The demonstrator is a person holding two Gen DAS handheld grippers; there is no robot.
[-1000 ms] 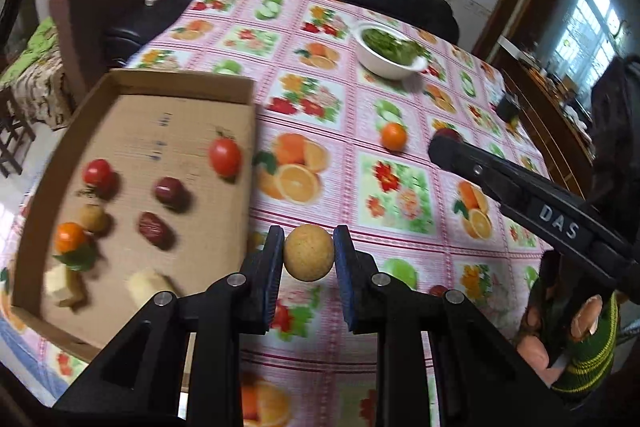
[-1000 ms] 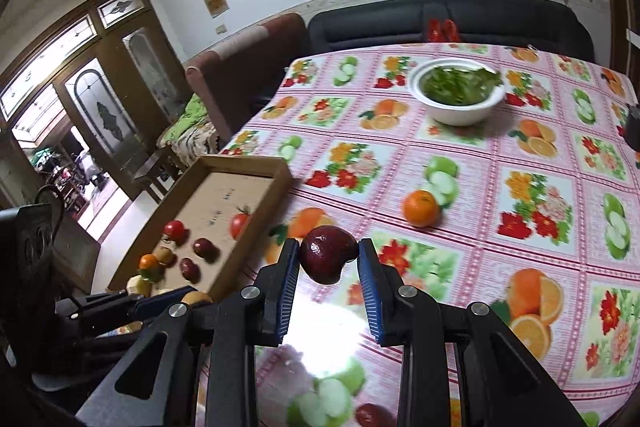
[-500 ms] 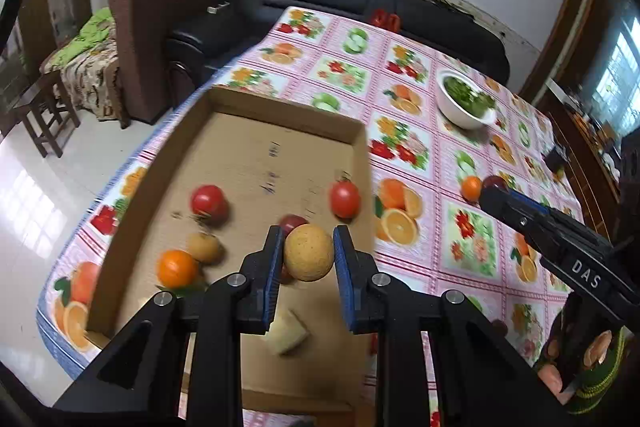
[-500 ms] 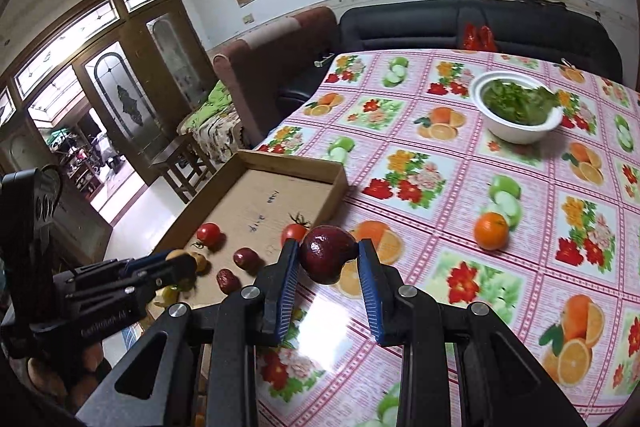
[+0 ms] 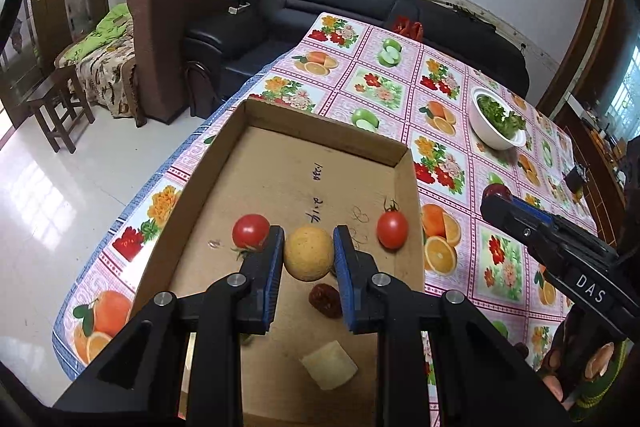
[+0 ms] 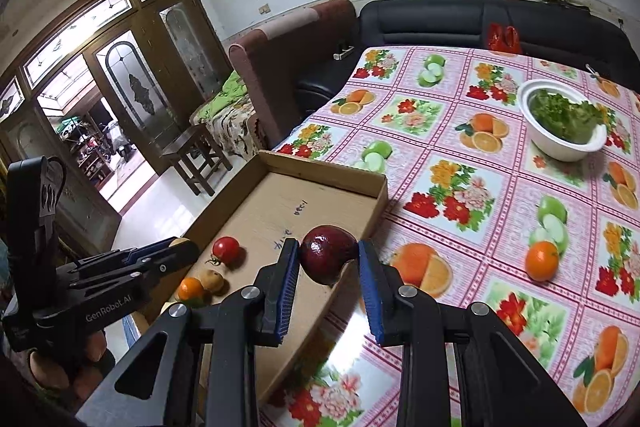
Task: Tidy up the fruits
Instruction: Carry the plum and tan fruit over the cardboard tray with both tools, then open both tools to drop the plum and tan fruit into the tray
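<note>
My left gripper (image 5: 308, 259) is shut on a round tan fruit (image 5: 308, 258) and hangs over the cardboard box (image 5: 320, 141). In the box lie two red tomatoes (image 5: 251, 230) (image 5: 392, 229), a dark red date (image 5: 323, 299) and a pale yellow chunk (image 5: 329, 370). My right gripper (image 6: 328, 261) is shut on a dark red plum (image 6: 328, 259) above the box's right wall (image 6: 378, 203). The right wrist view also shows a tomato (image 6: 225, 247), a small orange (image 6: 190, 287) and a tan fruit (image 6: 212, 279) in the box. An orange (image 6: 541, 259) sits loose on the tablecloth.
A white bowl of greens (image 6: 564, 125) stands on the flowered tablecloth (image 6: 460, 131) at the far right. A black sofa (image 5: 320, 3) and a brown armchair (image 5: 168, 27) flank the table's far side. The person's hand (image 5: 596, 367) holds the right gripper's handle.
Both grippers moved left with their fruit: the left one from the tablecloth to over the box floor, the right one to the box's right wall.
</note>
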